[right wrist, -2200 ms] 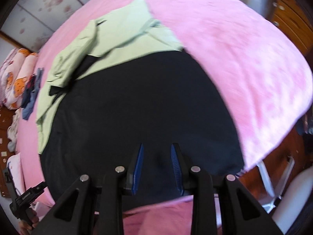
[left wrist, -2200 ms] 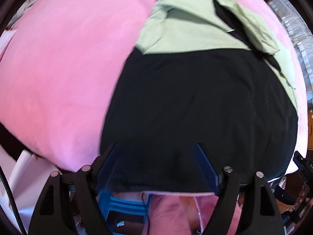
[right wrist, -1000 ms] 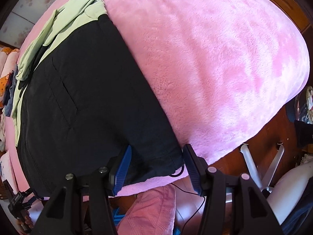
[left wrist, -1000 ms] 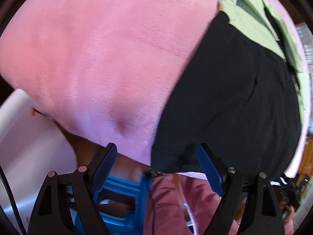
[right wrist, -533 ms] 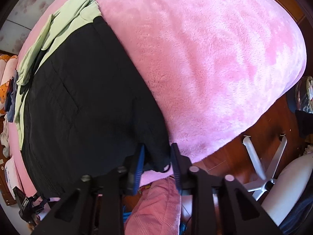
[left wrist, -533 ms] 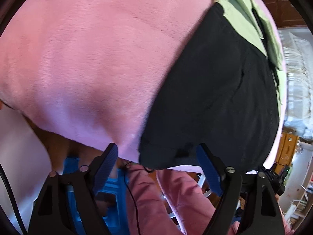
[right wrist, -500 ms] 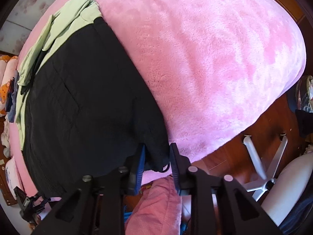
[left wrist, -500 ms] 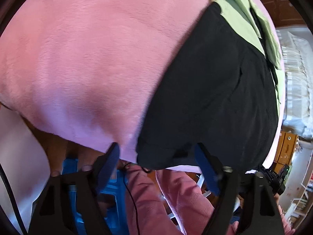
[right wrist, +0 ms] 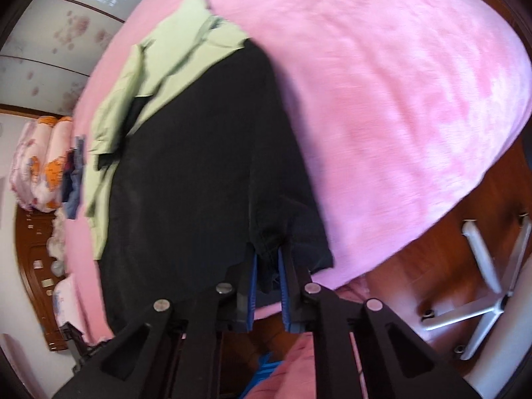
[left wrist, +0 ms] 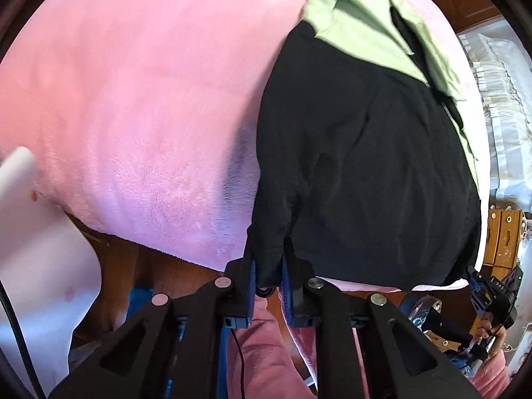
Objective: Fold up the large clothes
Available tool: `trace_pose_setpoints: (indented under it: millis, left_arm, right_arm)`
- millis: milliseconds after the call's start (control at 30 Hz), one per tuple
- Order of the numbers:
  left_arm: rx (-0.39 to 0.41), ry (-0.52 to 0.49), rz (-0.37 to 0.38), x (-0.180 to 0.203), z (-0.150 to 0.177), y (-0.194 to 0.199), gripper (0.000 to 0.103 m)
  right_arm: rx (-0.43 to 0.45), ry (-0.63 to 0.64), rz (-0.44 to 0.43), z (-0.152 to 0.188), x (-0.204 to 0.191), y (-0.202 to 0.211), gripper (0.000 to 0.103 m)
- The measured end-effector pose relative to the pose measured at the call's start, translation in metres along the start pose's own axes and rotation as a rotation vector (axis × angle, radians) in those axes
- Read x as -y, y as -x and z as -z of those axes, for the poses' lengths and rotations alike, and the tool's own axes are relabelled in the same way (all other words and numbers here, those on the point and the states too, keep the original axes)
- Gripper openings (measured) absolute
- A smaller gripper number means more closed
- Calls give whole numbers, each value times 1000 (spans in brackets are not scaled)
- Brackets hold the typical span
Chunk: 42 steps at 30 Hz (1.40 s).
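1. On my left wrist view, the left gripper [left wrist: 268,267] has just been closing, and its blue pads now pinch the near hem corner of the black garment [left wrist: 365,166], with the cloth bunched between them.
2. On the right wrist view, the right gripper [right wrist: 267,271] has likewise just been closing and now clamps the opposite near corner of the black garment [right wrist: 199,173]; a fold of dark fabric sits squeezed between its narrow pads.
3. The black garment lies spread on the bed, over a pink fleece blanket [left wrist: 133,83], and its near edge reaches the bed's front edge, where both grippers hold it.
4. It is matte, dark and mostly flat. I see soft creases fanning out from each pinched corner and a faint line of stitching running down the panel.
5. At its far end a light green garment [left wrist: 359,20] lies partly over the black one, rumpled, with black cloth showing through a gap between its folds.
6. From the right wrist the same light green garment [right wrist: 159,66] runs along the far and left side of the black cloth.
7. The pink fleece blanket [right wrist: 382,99] covers the bed well beyond the clothes on that side.
8. Below the bed edge I see wooden floor [right wrist: 415,272] and the white legs of a chair base [right wrist: 482,299].
9. Rolled floral bedding [right wrist: 40,166] lies at the far left of the right view, well apart from the grippers.
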<state>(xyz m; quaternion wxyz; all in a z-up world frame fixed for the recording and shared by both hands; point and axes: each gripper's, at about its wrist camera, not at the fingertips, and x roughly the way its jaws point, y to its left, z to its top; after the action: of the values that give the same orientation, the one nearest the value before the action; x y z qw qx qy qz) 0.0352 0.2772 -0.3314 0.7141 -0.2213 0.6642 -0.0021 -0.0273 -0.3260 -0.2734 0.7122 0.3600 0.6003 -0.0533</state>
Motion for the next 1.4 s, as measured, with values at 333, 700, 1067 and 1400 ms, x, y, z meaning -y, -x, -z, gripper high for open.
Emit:
trace_pose_setpoints:
  millis: [333,700,1067,1400]
  left_arm:
    - [148,47,91,45,-26,85,7]
    - [360,57,212,126,-95,183,5]
    - [506,176,168,164,-186,223,4]
    - [575,207,87,177,-304,177,4]
  right_arm:
    - [5,-45,-217,-9,-65,16,8]
    - [82,-144,-576,-82,-101,67,7]
    - [126,-173,-676,-201,-138,89,6]
    - [141,-174,-667,-316,-169,34,6]
